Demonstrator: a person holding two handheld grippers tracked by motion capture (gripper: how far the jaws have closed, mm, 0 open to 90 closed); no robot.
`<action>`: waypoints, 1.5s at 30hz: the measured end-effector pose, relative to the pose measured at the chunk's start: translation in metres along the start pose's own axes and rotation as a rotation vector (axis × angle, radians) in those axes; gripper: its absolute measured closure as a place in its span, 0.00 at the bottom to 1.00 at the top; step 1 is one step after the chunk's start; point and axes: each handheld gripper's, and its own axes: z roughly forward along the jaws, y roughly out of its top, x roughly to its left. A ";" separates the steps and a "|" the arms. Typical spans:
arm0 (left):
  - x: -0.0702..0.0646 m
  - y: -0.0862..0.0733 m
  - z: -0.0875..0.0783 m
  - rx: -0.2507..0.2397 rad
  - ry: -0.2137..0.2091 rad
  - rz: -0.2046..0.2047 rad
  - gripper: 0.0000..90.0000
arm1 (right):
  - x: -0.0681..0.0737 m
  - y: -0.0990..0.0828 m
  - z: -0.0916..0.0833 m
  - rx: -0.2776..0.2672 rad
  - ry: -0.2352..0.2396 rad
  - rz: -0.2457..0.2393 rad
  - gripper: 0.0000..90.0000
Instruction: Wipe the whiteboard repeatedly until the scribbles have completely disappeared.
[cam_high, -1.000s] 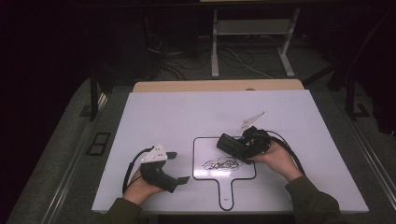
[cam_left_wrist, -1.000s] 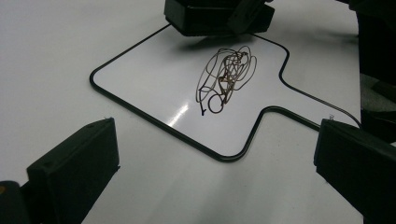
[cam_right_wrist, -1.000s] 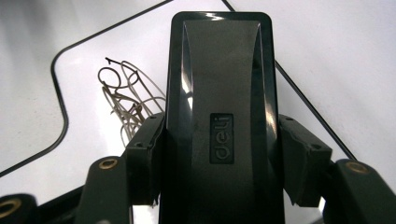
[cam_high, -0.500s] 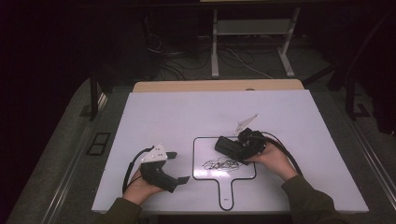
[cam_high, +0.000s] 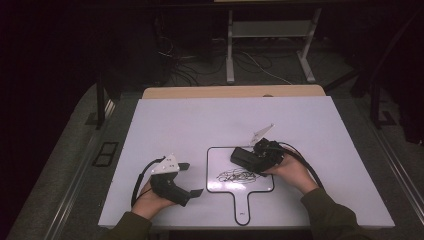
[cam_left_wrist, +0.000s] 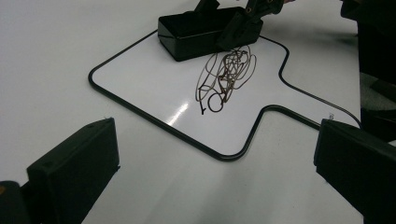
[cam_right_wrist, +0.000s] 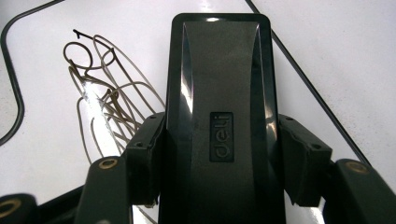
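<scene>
A small white handheld board (cam_high: 220, 156) with a black rim lies on the table, its handle toward the near edge. A black scribble (cam_high: 237, 175) marks its middle, and some lines look faded in the left gripper view (cam_left_wrist: 224, 77). My right gripper (cam_high: 250, 159) is shut on a black eraser block (cam_high: 243, 157) marked "deli" (cam_right_wrist: 219, 93). The block rests on the board's far right part, beside the scribble (cam_right_wrist: 102, 88). My left gripper (cam_high: 191, 178) lies on the table left of the board, open, with nothing between its fingers (cam_left_wrist: 74, 168).
The white tabletop (cam_high: 200, 125) stretches wide beyond the board, with a wooden strip (cam_high: 230, 92) along its far edge. Behind the table, on the dark floor, are cables and a metal stand (cam_high: 270, 50). A cable (cam_high: 305, 165) trails from the right gripper.
My right gripper has shifted the eraser slightly over the board's far right part. The left gripper has stayed put.
</scene>
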 end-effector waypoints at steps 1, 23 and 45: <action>0.000 0.000 0.000 0.002 0.000 0.000 0.00 | 0.000 0.000 0.000 0.000 0.001 0.000 0.43; -0.001 0.000 0.000 0.004 -0.001 0.005 0.00 | 0.021 0.008 0.006 0.013 0.052 -0.091 0.43; 0.000 0.001 0.000 0.004 -0.001 0.007 0.00 | 0.052 0.016 0.011 0.028 0.095 -0.165 0.43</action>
